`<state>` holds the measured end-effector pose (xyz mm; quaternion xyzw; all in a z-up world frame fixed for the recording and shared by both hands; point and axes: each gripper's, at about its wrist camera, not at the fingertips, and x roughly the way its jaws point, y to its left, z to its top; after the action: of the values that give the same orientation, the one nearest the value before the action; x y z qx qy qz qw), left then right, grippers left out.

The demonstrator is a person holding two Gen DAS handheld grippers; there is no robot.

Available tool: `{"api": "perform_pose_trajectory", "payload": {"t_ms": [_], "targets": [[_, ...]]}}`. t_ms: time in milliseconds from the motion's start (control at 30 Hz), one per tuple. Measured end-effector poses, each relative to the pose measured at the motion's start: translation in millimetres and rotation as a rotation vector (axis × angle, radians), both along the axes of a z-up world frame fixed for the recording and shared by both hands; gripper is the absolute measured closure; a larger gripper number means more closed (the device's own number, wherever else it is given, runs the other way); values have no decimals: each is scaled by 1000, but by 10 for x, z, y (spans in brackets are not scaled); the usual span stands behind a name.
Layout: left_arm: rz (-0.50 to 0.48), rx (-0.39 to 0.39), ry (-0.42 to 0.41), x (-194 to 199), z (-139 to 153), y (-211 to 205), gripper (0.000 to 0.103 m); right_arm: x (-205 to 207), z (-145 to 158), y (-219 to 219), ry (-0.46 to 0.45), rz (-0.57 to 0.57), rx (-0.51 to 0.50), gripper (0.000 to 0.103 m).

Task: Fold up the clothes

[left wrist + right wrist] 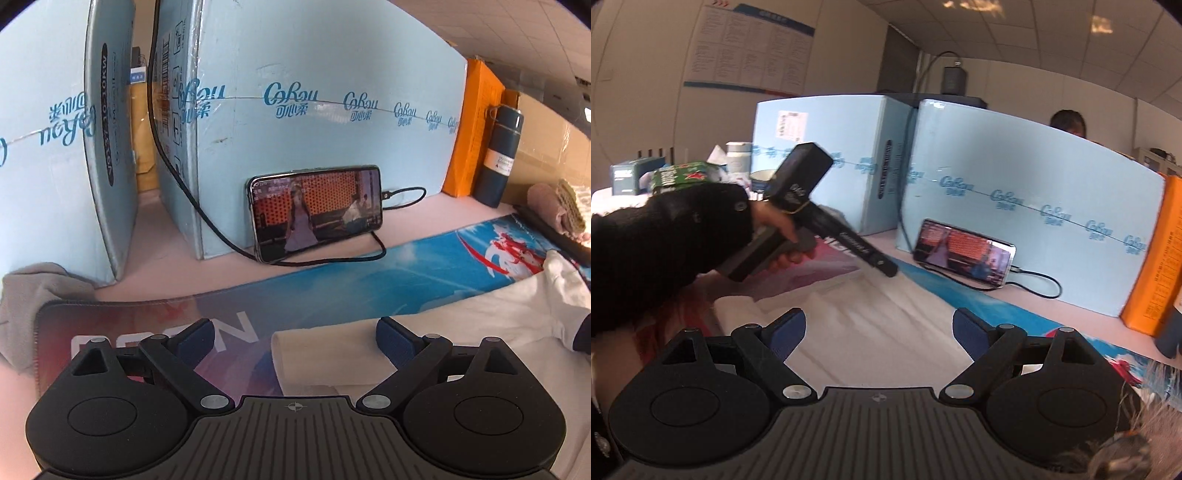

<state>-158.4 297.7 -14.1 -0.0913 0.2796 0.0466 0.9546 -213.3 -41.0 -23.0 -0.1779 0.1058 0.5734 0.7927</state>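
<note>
Pinkish desk (332, 243) with a printed desk mat (332, 295) on it, walled in at the back by big light-blue cartons (332, 147), that's the workspace I'm steering over. Going left to right on my left wrist feed: a grey cloth (22, 310) is bunched at the mat's left corner, then the gap between two cartons with a black cable (173, 177) dropping through it. That cable runs to a phone (317, 214) leaning on its long side against the carton, video playing. Further right an orange box (472, 136) and a dark blue bottle (498, 155), lid on, so no idea what's in it. The cartons are all shut too, can't see the contents. Rolled towels (557, 206) sit at the far right.

The white garment (461, 325) is spread flat on the mat's right half, lightly creased, with a folded edge poking in between my left gripper (295, 338) fingers. Jaws there are spread wide, nothing pinched. On the right wrist feed, the right gripper (879, 330) is just as wide open, hanging over the same white cloth (886, 325), gripping nothing. My left hand (779, 236) in a black sleeve shows up on the left of that view, holding its tool.
</note>
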Motion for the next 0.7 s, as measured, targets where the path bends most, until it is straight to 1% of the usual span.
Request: {"api": "perform_pose_trajectory", "payload": {"t_ms": [67, 133, 167, 200, 233, 267, 300, 367, 400, 433, 467, 500, 533, 600, 700], "targets": [[13, -101, -37, -58, -18, 122, 7, -245, -84, 217, -2, 84, -49, 17], [26, -201, -73, -116, -35, 243, 8, -381, -158, 413, 25, 144, -93, 20], [34, -226, -76, -121, -54, 283, 13, -446, -200, 515, 21, 145, -109, 21], [42, -214, -54, -97, -79, 284, 20, -510, -242, 617, 16, 145, -125, 26], [37, -194, -35, -74, -87, 257, 23, -555, -271, 687, -7, 144, -139, 31], [22, -178, -27, -59, -83, 222, 27, -599, -299, 756, -32, 143, -154, 33], [7, -162, -18, -45, -79, 187, 37, -628, -322, 794, -47, 144, -164, 38], [-20, -109, 1, -25, -68, 92, 39, -649, -344, 822, -59, 144, -180, 48], [-36, -92, 7, -19, -65, 53, 51, -651, -359, 847, -62, 144, -189, 61], [-48, -88, 11, -19, -66, 36, 60, -640, -375, 874, -52, 143, -196, 73], [-52, -88, 14, -22, -69, 29, 71, -629, -392, 900, -42, 142, -203, 76], [-52, -91, 15, -31, -72, 30, 81, -610, -392, 908, -22, 146, -197, 83], [-47, -97, 14, -40, -77, 41, 86, -575, -389, 908, 9, 141, -190, 89], [-33, -79, 11, -60, -65, 25, 92, -513, -380, 893, 61, 120, -166, 94], [-12, -15, -2, -60, 32, -106, 94, -457, -300, 731, 98, 93, -77, 96]]}}
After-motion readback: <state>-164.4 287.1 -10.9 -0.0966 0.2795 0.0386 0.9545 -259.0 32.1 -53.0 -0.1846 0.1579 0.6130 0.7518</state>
